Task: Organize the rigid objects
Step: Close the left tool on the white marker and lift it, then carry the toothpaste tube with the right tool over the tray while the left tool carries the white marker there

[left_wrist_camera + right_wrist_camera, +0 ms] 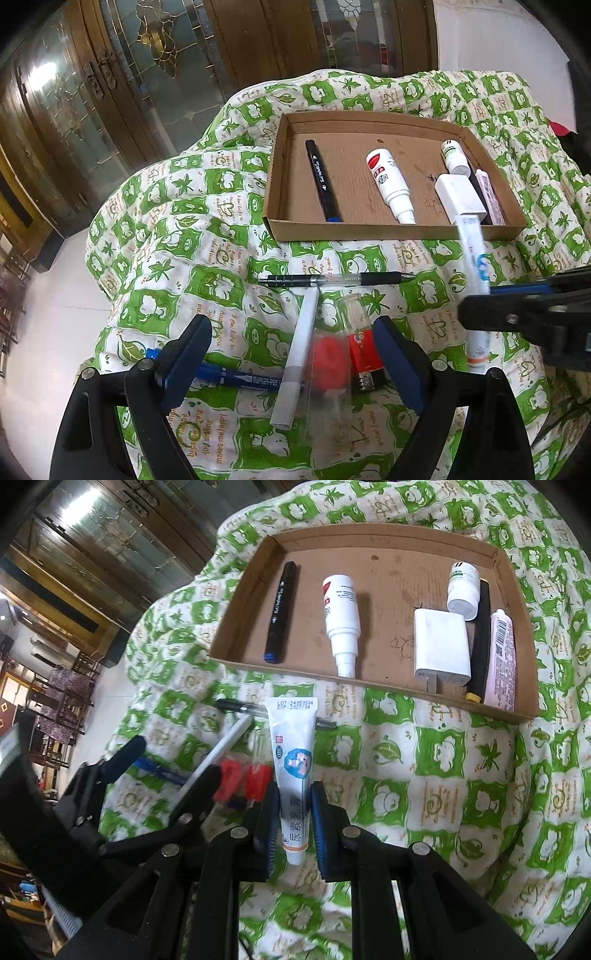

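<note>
A shallow cardboard tray [275, 162] [236, 627] lies on the green-and-white quilt and holds a black marker [321, 181], a white spray bottle [389, 181], a white charger [460, 197], a small white bottle [454, 157] and a pink tube [489, 195]. My right gripper [293, 805] is shut on a white ointment tube [293, 760], lifted above the quilt; the tube also shows in the left wrist view [474, 266]. My left gripper [291, 354] is open above a white pen [299, 354], a clear cup with a red object [328, 365], a red lighter [364, 354] and a blue marker [243, 378].
A black gel pen [332, 279] lies crosswise on the quilt between the tray and the loose items. Wooden cabinets with glass doors [110, 92] stand behind. The white floor [44, 314] drops away on the left of the quilted surface.
</note>
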Motion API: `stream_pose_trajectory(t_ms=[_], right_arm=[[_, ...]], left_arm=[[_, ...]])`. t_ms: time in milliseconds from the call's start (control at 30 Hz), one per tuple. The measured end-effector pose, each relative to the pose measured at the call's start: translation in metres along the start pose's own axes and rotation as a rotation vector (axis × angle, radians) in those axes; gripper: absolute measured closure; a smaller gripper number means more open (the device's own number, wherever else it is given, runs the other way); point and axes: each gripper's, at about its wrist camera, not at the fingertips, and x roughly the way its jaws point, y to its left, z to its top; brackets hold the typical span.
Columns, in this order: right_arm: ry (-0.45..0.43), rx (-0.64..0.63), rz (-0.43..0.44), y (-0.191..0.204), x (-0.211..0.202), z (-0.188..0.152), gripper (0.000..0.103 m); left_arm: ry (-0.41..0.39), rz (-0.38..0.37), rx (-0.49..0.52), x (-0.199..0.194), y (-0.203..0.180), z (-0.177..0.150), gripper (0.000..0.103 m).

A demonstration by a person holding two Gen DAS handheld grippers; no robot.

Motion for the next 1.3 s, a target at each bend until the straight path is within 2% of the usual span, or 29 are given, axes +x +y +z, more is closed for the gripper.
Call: stream_pose_trajectory(t_ms=[100, 167, 200, 233, 333, 400, 500, 567, 633, 700, 800, 900, 1000, 1133, 1300], right_arm=[[-0.001, 0.007, 0.024, -0.001, -0.01, -0.005, 0.087], [-0.001, 0.017, 0.041, -0.001, -0.015, -0.007, 0.087], [-0.002, 0.021, 0.048, -0.002, -0.017, -0.008, 0.087], [-0.003, 0.026, 0.054, -0.003, -0.02, -0.009, 0.087], [-0.01, 0.049, 0.068, -0.01, -0.026, -0.01, 0.087], [-0.009, 0.069, 0.081, -0.016, -0.031, -0.01, 0.087], [-0.011, 0.096, 0.093, -0.023, -0.034, -0.009, 0.087], [-0.011, 0.102, 0.098, -0.025, -0.035, -0.008, 0.087], [-0.009, 0.102, 0.102, -0.024, -0.033, -0.007, 0.087], [-0.006, 0.1, 0.104, -0.023, -0.033, -0.008, 0.087], [0.0, 0.102, 0.105, -0.023, -0.031, -0.009, 0.087], [0.005, 0.11, 0.105, -0.024, -0.029, -0.008, 0.087], [0.008, 0.117, 0.105, -0.026, -0.026, -0.007, 0.087], [0.006, 0.118, 0.103, -0.026, -0.026, -0.007, 0.087], [0.008, 0.117, 0.104, -0.026, -0.026, -0.007, 0.087]], left_arm=[[0.004, -0.034, 0.01, -0.001, -0.004, -0.001, 0.012], [0.04, -0.162, -0.024, 0.002, -0.002, -0.001, 0.022], [0.069, -0.229, -0.055, 0.005, 0.0, -0.001, 0.033], [0.096, -0.273, -0.086, 0.009, 0.004, -0.001, 0.039], [0.124, -0.265, -0.129, 0.018, 0.015, 0.0, 0.039], [0.136, -0.286, -0.167, 0.021, 0.023, 0.002, 0.039], [0.149, -0.275, -0.172, 0.027, 0.028, 0.006, 0.039], [0.17, -0.263, -0.156, 0.033, 0.023, 0.006, 0.048], [0.198, -0.237, -0.135, 0.042, 0.019, 0.007, 0.065], [0.216, -0.215, -0.125, 0.049, 0.019, 0.008, 0.073], [0.254, -0.222, -0.144, 0.06, 0.022, 0.009, 0.089], [0.26, -0.239, -0.141, 0.059, 0.022, 0.006, 0.091], [0.255, -0.295, -0.151, 0.053, 0.022, 0.001, 0.091], [0.245, -0.26, -0.116, 0.05, 0.019, -0.003, 0.091], [0.268, -0.233, -0.128, 0.059, 0.014, -0.003, 0.091]])
